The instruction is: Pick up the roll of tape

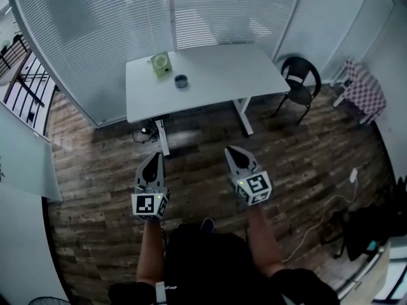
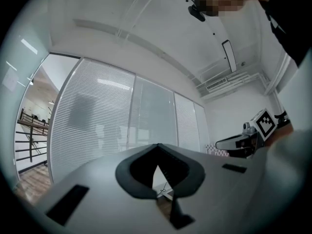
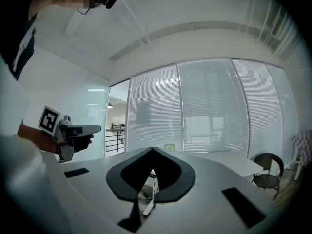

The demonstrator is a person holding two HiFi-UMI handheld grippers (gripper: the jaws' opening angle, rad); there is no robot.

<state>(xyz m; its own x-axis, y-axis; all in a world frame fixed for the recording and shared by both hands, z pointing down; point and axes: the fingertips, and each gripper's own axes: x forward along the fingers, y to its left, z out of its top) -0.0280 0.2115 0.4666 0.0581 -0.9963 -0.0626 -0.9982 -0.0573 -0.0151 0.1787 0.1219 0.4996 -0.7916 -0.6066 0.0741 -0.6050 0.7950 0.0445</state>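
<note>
- White table stands against the blind-covered glass wall, on a wood plank floor.
- Roll of tape: small dark ring lying flat on the table, on its left half, clear of every edge.
- Green boxy item sits on the table near the tape, closer to the table's far edge. The two are apart, not touching.
- Left gripper: held level over the floor, well short of the table's near edge and pointing toward the table. Fingers closed with tips together, nothing between them.
- Right gripper: also over the floor, well short of the table and just right of its near leg. In the right gripper view the fingers meet at the tip, so closed and empty.
- Both grippers are well apart from the tape, and neither touches anything on the table.
- Black chair stands on the floor just off the table's right end.
- Checked fabric item is farther right of the table, past the chair. Can't tell what it is.
- Dark cable bundle lies on the floor under the table's left side.
- Both gripper views look along the fingers at the blinds behind the table. The tape isn't discernible in either.
</note>
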